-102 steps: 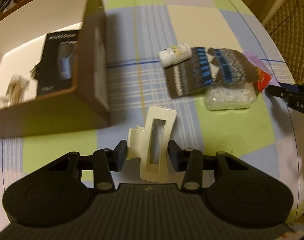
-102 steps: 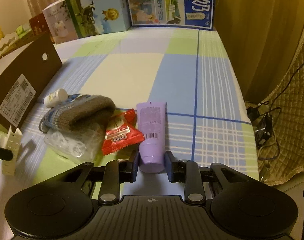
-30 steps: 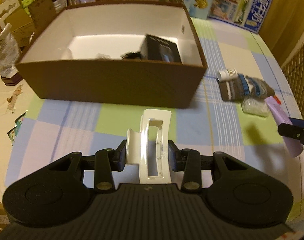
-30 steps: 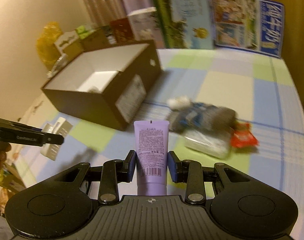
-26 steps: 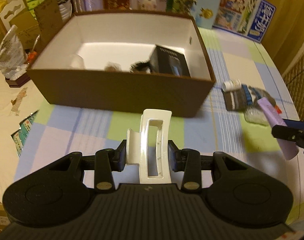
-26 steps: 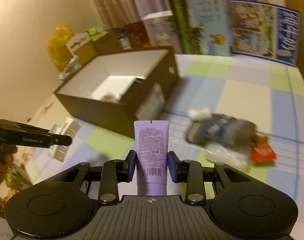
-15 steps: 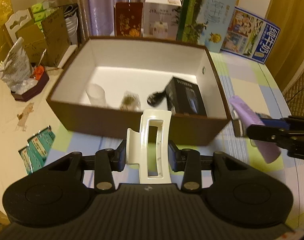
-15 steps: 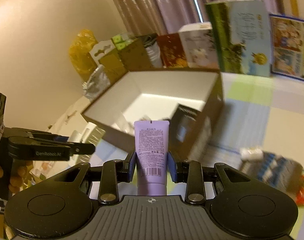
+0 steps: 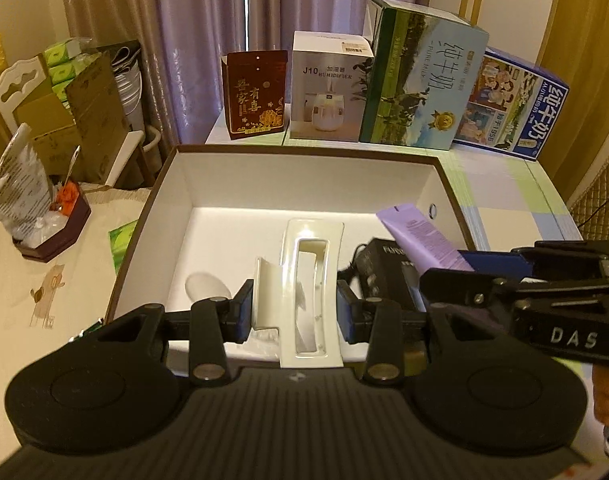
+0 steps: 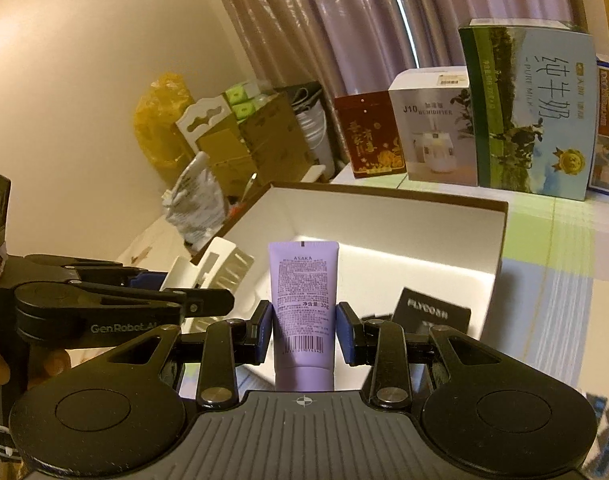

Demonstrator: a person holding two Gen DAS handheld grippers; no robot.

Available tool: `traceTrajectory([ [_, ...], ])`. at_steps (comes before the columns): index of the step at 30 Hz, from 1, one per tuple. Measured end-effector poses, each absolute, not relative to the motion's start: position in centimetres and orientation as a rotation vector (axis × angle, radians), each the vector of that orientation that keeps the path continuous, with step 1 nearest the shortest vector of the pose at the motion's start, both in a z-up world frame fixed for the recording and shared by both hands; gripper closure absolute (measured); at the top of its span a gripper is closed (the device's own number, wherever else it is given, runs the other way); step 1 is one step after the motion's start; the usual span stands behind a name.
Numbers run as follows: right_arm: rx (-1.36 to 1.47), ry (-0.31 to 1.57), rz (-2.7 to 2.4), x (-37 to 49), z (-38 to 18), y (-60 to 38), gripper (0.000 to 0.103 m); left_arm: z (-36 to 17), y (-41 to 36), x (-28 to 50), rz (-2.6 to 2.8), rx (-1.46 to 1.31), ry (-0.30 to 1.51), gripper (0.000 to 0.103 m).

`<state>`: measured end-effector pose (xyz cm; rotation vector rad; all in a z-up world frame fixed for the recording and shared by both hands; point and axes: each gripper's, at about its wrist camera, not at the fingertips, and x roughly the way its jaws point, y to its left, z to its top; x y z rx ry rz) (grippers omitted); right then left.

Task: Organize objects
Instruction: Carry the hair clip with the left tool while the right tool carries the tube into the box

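Observation:
My left gripper (image 9: 294, 314) is shut on a cream hair claw clip (image 9: 310, 280), held over the near wall of the brown box (image 9: 448, 188) with its white inside. A purple tube (image 10: 303, 300) sits upright between the pads of my right gripper (image 10: 303, 338), which is shut on it just above the box's near edge. From the left wrist view the tube (image 9: 420, 242) pokes in from the right over a black carton (image 9: 388, 268) lying in the box. The right wrist view also shows the clip (image 10: 216, 268) and the black carton (image 10: 432, 314).
Printed cartons stand in a row behind the box: a dark red one (image 9: 256, 98), a white humidifier box (image 9: 328, 88), a green milk carton (image 9: 420, 76). Cardboard boxes and bags (image 9: 56, 120) crowd the left. A checked cloth (image 10: 560, 280) covers the table to the right.
Both grippers have travelled from the table's right side to the box, each keeping its object. The box interior now fills both views, and the sock pile has left the frame.

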<state>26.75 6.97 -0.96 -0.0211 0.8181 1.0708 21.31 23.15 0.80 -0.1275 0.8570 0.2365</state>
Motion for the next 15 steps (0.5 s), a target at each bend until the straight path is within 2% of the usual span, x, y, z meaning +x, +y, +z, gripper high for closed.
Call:
traceTrajectory([
  [15, -0.015, 0.89, 0.965, 31.4, -3.4, 12.6, 0.072, -2.2, 28.8, 28.5, 0.212, -0.131, 0.931, 0.068],
])
